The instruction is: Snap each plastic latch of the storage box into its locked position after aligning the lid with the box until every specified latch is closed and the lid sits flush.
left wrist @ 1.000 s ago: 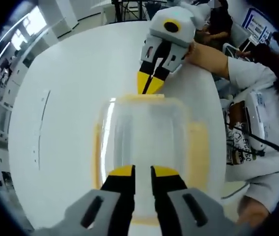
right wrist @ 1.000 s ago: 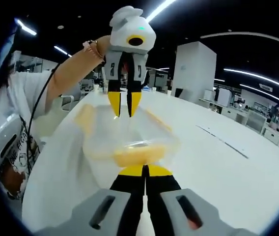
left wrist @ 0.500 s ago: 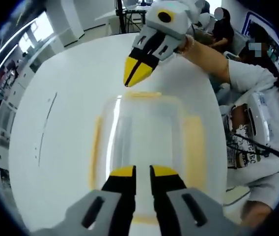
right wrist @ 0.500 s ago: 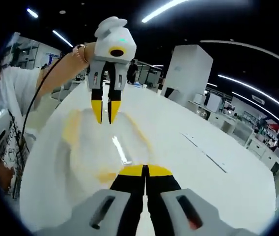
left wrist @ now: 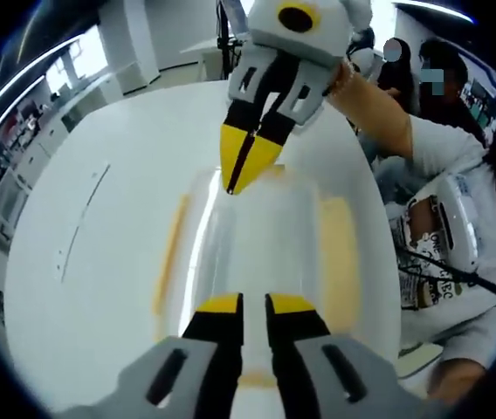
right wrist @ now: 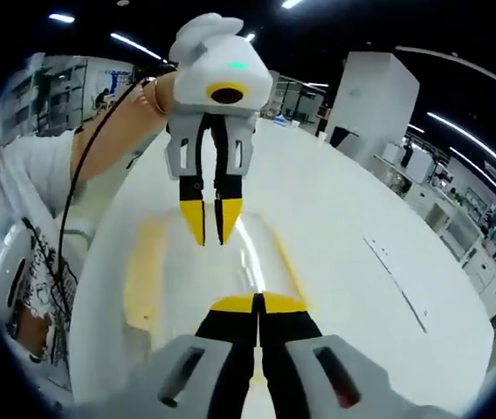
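Note:
A clear storage box [left wrist: 257,249] with its lid on lies on the white table, with yellow latches along its left side [left wrist: 168,253] and right side [left wrist: 340,253]. My left gripper [left wrist: 254,303] hovers over the box's near end, its jaws a narrow gap apart with nothing seen between them. My right gripper [left wrist: 237,179] points down at the lid's far end, jaws pressed together. In the right gripper view the box [right wrist: 204,279] lies below, the left gripper [right wrist: 211,234] hangs over its far part, and my right gripper [right wrist: 258,301] is shut over the near end.
The white table [left wrist: 91,218] spreads wide to the left of the box; its edge curves close on the right. A person in a white printed shirt [left wrist: 458,236] holds the grippers from that side. Other people [left wrist: 405,74] sit behind. Desks and a white pillar [right wrist: 370,105] stand far off.
The right gripper, lifted off the box's far latch half a second ago, has come back down with its tips at the lid's far end. Both views have tipped more steeply over the box.

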`<state>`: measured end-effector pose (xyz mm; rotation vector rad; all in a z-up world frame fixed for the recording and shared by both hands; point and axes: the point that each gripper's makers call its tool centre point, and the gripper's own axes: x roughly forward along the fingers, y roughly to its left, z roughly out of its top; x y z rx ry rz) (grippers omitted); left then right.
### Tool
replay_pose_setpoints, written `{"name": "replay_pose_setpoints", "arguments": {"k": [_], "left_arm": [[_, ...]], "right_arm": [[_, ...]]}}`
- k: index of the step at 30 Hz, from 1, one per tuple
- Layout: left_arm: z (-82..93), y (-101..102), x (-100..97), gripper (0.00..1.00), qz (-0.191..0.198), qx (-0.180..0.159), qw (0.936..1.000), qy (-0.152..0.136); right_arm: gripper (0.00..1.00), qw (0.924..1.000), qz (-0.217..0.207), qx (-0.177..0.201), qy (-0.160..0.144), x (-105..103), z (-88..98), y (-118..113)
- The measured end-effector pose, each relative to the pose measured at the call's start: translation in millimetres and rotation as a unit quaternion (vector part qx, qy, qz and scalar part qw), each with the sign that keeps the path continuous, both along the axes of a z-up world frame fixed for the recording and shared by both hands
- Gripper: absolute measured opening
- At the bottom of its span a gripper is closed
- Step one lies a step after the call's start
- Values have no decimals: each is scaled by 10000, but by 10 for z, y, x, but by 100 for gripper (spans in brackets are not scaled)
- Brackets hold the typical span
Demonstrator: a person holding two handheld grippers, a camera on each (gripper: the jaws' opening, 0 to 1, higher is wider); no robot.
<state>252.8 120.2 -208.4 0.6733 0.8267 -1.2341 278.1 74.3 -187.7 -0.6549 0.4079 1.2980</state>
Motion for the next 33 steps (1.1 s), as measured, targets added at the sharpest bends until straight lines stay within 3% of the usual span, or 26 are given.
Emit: {"name": "replay_pose_setpoints", "arguments": {"k": [6,14,24,28,33], "left_arm": [[15,84,-11,7,50,-143,9999,-4],[10,159,-33,7,117,-217,9997,-40],[-9,214,13,7,206,-359,9991,-75],[2,210,63,8,219,-469,9986,-128],[17,208,94,9,72,-910,9957,-163]], "right_arm": [[0,9986,120,-504,73,-73,-40,217],[0,9873,471,-1493,262,-189,-237,344],[0,9780,531,-2013,-100,-181,-252,327],[0,9686,673,-2356,-420,-183,-263,312],[0,9609,654,-2635,-542,-187,-273,321]]}}
